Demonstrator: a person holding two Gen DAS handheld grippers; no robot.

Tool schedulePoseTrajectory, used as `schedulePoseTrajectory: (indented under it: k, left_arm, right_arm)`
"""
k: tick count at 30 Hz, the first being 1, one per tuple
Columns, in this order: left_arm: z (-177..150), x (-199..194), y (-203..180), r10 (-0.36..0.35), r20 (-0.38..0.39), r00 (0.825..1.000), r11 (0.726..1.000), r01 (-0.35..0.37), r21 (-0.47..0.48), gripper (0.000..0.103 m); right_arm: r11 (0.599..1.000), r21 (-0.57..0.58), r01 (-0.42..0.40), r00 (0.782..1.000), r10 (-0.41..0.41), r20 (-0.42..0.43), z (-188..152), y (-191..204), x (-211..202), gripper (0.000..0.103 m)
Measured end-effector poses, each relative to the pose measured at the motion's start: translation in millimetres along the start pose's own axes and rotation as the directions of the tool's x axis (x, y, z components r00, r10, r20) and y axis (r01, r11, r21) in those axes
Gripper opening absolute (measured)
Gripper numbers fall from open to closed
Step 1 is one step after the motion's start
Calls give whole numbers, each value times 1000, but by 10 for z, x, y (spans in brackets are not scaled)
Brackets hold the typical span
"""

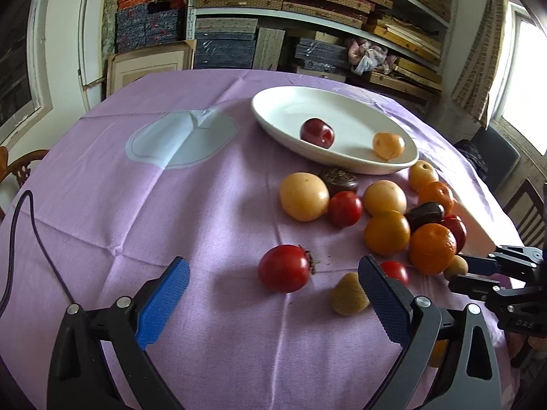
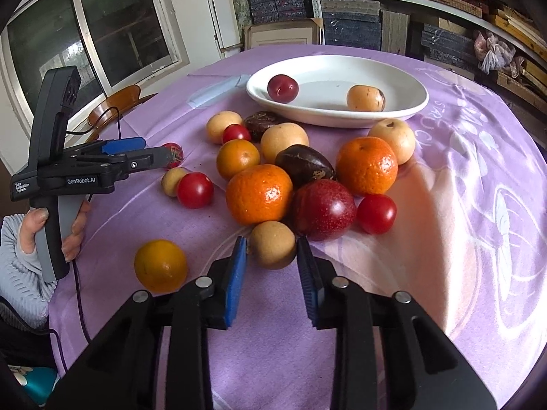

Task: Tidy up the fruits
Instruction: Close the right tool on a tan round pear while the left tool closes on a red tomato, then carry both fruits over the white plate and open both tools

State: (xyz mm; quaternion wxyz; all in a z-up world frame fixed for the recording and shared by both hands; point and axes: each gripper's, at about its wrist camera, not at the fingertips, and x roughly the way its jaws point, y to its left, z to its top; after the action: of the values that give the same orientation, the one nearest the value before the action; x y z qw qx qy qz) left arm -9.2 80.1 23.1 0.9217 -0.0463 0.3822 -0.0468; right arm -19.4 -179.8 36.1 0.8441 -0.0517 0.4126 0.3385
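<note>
A white oval dish point(image 1: 342, 162) point(image 2: 393, 112) holds a dark red plum point(image 1: 317, 132) point(image 2: 282, 88) and a tan fruit point(image 1: 388, 145) point(image 2: 365, 98). Several oranges, tomatoes, yellow and dark fruits lie in a pile point(image 1: 386, 212) point(image 2: 290, 177) in front of it on the purple cloth. My left gripper point(image 1: 273, 270) point(image 2: 160, 153) is open, with a red persimmon point(image 1: 284, 268) point(image 2: 172, 154) between its fingers. My right gripper point(image 2: 271, 249) point(image 1: 458, 270) is open, its pads flanking a small tan round fruit point(image 2: 271, 244) point(image 1: 458, 265) without clear contact.
A lone orange point(image 2: 160, 265) lies left of my right gripper. A small tan fruit point(image 1: 348, 294) and a tomato point(image 1: 395, 271) lie by my left gripper's right finger. A cable point(image 1: 20, 239) crosses the cloth at left. Shelves of boxes point(image 1: 307, 17) stand behind the table.
</note>
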Motion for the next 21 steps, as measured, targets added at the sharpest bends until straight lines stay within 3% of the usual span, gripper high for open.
schedulePoseTrajectory:
  k: [2, 3, 4, 6, 13, 15, 21]
  left_arm:
    - [5, 9, -8, -5, -2, 1000, 1000, 5, -2, 97]
    - [9, 21, 7, -14, -8, 1000, 1000, 14, -9, 87]
    - [10, 48, 23, -19, -23, 1000, 1000, 19, -16, 68]
    - [10, 143, 64, -45, -69, 997, 998, 43, -39, 48]
    - [12, 157, 3, -36, -69, 997, 999, 35, -13, 47]
    - [9, 148, -46, -24, -64, 998, 1000, 25, 12, 36]
    - [-6, 26, -150, -4, -6, 1000, 997, 5, 71, 35]
  right_arm:
    - [1000, 3, -1, 1000, 1, -2, 6, -5, 0, 29]
    - [1000, 5, -2, 1000, 2, -4, 8, -12, 3, 30]
    - [1000, 7, -3, 1000, 3, -6, 9, -11, 5, 30]
    - [1000, 12, -4, 1000, 5, -10, 14, -22, 10, 30]
    - [1000, 18, -9, 1000, 9, -18, 16, -32, 30, 30]
    - [1000, 19, -9, 1000, 10, -18, 17, -36, 30, 30]
    - [1000, 24, -13, 1000, 13, -8, 7, -39, 12, 30]
